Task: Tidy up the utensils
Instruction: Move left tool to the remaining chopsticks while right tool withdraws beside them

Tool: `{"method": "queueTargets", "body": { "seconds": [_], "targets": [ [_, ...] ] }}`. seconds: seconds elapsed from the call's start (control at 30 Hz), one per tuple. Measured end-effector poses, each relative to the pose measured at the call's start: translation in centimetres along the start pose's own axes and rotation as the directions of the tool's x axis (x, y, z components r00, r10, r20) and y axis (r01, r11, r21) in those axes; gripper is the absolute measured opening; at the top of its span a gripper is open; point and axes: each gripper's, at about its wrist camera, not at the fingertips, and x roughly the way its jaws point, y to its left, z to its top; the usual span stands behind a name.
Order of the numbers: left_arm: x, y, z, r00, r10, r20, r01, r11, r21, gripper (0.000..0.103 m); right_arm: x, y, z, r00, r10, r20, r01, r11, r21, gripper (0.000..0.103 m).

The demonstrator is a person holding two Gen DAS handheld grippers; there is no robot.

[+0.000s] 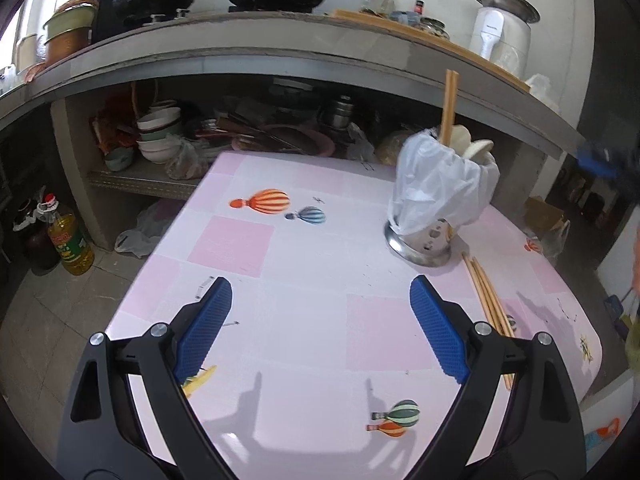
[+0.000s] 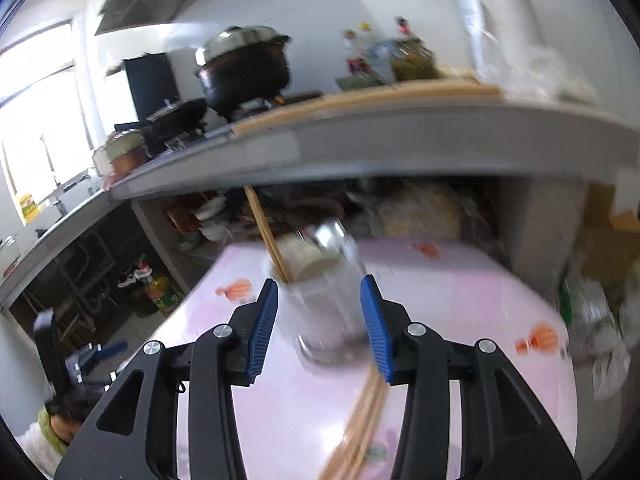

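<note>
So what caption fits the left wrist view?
Open left tongs hover over pink table; chopsticks lie beside bag-wrapped utensil holder.

No legible text; oil bottle [image 1: 70,240] label and white appliance [image 1: 490,32] lettering unreadable.

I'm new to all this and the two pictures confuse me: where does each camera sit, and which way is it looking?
Left wrist: sits on the left gripper, looking down over the pink table at the utensil holder; its open blue fingers show.
Right wrist: sits on the right gripper, close behind the blurred utensil holder; its open fingers show.
Shared: table, holder, loose chopsticks and the kitchen counter.
</note>
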Motion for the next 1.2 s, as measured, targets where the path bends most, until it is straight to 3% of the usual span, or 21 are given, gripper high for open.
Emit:
{"method": "queueTargets", "body": {
  "seconds": [0.13,0.37,0.53,0.7,0.93,1.2],
  "targets": [
    [0.9,-2.2,-0.5,0.999,-0.038,-0.03,0.039,0.998,0.046,0.087,-0.9,-2.7,-5.6,0.995,-0.078,-0.065,0.083,0.993,0.08,0.042],
    [4.2,-8.2,-1.7,0.984,-0.124,-0.128,0.145,0.976,0.162,0.087,-1.1,-6.1,-13.5,0.979,-0.113,-0.167,0.154,0.955,0.254,0.042],
    [7.4,-12.6,-2.1,0.967,-0.165,-0.196,0.206,0.956,0.208,0.087,-0.9,-6.7,-16.2,0.972,-0.118,-0.202,0.177,0.936,0.304,0.042],
    [10.6,-16.2,-2.2,0.958,-0.156,-0.24,0.218,0.941,0.259,0.086,-1.3,-7.0,-17.7,0.972,-0.114,-0.204,0.175,0.934,0.313,0.042],
    [14.5,-19.1,-2.8,0.941,-0.139,-0.307,0.227,0.935,0.272,0.057,-1.4,-8.3,-18.2,0.973,-0.086,-0.214,0.159,0.923,0.35,0.042],
    [16.6,-20.0,-3.5,0.93,-0.123,-0.348,0.229,0.931,0.284,0.034,-1.2,-8.9,-18.2,0.974,-0.072,-0.216,0.148,0.92,0.362,0.042]
  ]
}}
